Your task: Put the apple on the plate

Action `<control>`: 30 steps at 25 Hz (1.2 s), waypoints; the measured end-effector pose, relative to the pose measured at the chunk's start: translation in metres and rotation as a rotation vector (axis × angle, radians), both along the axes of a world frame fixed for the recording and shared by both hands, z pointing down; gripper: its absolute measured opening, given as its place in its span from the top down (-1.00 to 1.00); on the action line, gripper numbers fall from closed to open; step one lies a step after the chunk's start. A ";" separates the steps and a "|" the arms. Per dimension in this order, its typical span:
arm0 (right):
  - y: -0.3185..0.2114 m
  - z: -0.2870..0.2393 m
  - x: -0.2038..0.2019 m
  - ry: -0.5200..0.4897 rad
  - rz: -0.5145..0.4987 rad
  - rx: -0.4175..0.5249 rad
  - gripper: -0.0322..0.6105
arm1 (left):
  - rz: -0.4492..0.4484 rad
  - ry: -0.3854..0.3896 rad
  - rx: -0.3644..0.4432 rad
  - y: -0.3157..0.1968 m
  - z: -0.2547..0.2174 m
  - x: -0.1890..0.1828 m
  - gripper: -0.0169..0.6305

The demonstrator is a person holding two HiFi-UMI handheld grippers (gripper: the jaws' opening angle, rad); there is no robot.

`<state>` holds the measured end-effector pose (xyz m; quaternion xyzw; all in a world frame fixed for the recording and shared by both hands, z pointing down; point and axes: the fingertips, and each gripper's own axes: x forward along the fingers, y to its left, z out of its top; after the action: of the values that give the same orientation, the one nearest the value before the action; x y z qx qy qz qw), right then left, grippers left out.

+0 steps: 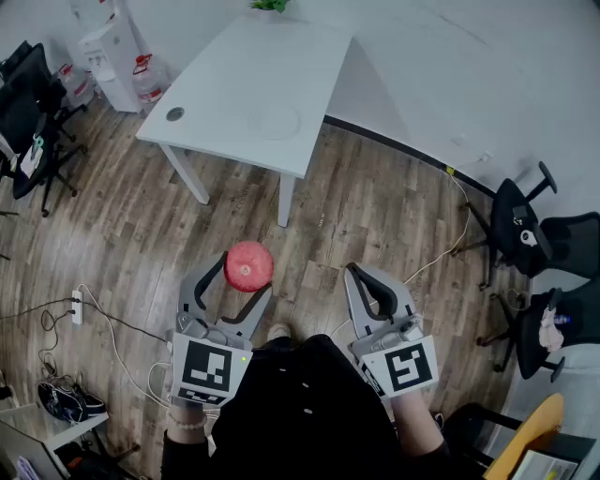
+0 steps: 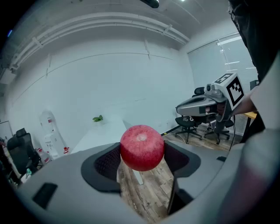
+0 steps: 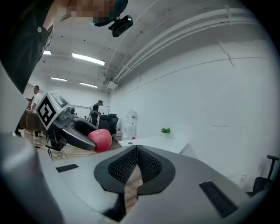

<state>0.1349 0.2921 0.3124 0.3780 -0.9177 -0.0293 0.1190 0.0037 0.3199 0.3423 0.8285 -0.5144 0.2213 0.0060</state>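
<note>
A red apple point(image 1: 248, 265) sits between the jaws of my left gripper point(image 1: 246, 274), held in the air above the wooden floor. In the left gripper view the apple point(image 2: 141, 147) fills the gap, with a pad pressed on each side. My right gripper point(image 1: 358, 274) hangs beside it at the right, shut with nothing in it; its pads point(image 3: 124, 165) meet in the right gripper view. A white plate point(image 1: 274, 120) lies on the white table point(image 1: 225, 75) ahead, well beyond both grippers.
A small green plant point(image 1: 269, 6) stands at the table's far edge. Black office chairs point(image 1: 539, 234) stand at the right and another at the far left point(image 1: 23, 103). A water dispenser point(image 1: 108, 52), a power strip point(image 1: 77, 307) with cables, and shoes point(image 1: 66, 398) are at the left.
</note>
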 end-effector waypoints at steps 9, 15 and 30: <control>-0.001 0.006 -0.010 0.012 -0.013 -0.003 0.77 | 0.001 0.000 -0.001 -0.002 0.005 -0.008 -0.05; -0.004 0.005 -0.018 0.011 -0.016 0.001 0.77 | 0.004 0.001 0.010 -0.007 0.004 -0.015 -0.05; 0.001 0.000 -0.010 -0.009 0.027 -0.004 0.77 | 0.001 0.019 0.031 -0.010 -0.002 -0.019 -0.05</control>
<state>0.1244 0.2934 0.3126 0.3903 -0.9130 -0.0240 0.1160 -0.0149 0.3096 0.3408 0.8309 -0.5171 0.2054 -0.0020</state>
